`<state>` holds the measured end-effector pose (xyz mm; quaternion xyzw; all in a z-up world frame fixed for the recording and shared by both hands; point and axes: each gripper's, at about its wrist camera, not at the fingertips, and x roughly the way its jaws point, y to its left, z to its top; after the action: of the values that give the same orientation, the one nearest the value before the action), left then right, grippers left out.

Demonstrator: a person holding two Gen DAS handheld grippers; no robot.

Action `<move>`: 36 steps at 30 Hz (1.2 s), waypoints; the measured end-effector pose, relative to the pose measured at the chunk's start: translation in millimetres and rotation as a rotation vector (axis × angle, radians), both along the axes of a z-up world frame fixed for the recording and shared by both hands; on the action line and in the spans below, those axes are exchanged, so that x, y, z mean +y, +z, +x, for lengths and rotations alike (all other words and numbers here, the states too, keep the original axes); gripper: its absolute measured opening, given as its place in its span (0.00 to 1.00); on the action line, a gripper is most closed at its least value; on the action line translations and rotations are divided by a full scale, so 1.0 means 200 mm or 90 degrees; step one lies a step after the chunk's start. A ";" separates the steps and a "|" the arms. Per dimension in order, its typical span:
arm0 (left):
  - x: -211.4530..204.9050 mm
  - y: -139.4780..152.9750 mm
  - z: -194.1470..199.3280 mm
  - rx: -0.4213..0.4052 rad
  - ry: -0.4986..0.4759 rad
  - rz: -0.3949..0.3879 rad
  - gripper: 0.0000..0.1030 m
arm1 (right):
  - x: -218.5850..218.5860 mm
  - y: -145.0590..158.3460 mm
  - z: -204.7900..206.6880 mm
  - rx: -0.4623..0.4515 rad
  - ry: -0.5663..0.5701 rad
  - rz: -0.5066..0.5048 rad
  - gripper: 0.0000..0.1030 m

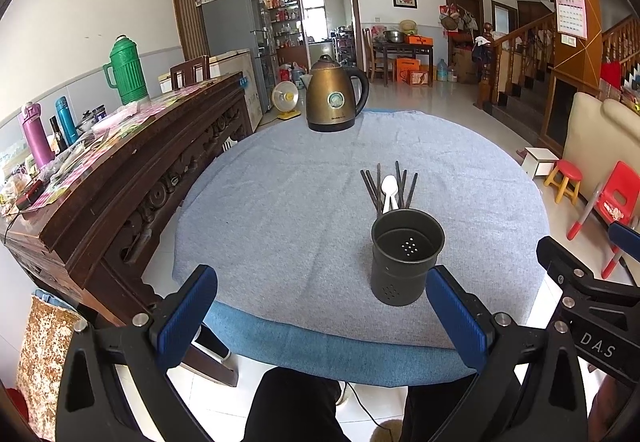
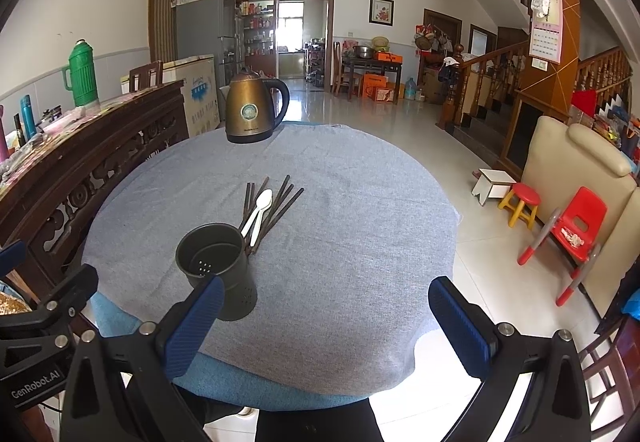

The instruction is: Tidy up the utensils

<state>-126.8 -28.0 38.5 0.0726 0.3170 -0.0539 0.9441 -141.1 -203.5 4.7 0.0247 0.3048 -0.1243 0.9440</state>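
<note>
A dark metal utensil holder (image 1: 404, 258) stands upright and empty near the front of the round table, also in the right wrist view (image 2: 218, 270). Behind it lie several dark chopsticks (image 1: 410, 188) (image 2: 280, 202) and a white spoon (image 1: 389, 191) (image 2: 260, 210) flat on the grey cloth. My left gripper (image 1: 320, 316) is open and empty, held back from the table's front edge, with the holder just left of its right finger. My right gripper (image 2: 326, 324) is open and empty above the front of the table; its left finger overlaps the holder in view.
A bronze electric kettle (image 1: 334, 98) (image 2: 254, 110) stands at the table's far edge. A carved wooden sideboard (image 1: 132, 170) with flasks runs along the left. Red plastic stools and a child's chair (image 2: 576, 230) stand on the floor at right. The person's legs (image 1: 296, 406) are under the front edge.
</note>
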 end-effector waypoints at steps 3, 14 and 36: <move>0.00 -0.01 0.01 0.004 -0.001 0.000 1.00 | 0.00 0.00 0.00 0.016 -0.001 0.001 1.00; 0.02 -0.05 0.04 0.024 0.001 -0.011 1.00 | 0.00 -0.04 0.03 0.040 -0.002 -0.003 1.00; 0.22 -0.25 0.88 0.188 0.040 -0.098 0.82 | -0.46 -0.28 0.83 0.118 0.063 0.266 1.00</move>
<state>49.2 16.6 -11.6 -0.0187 0.4494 -0.0589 0.8912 24.2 -295.2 -51.7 0.1934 0.4100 -0.0139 0.8913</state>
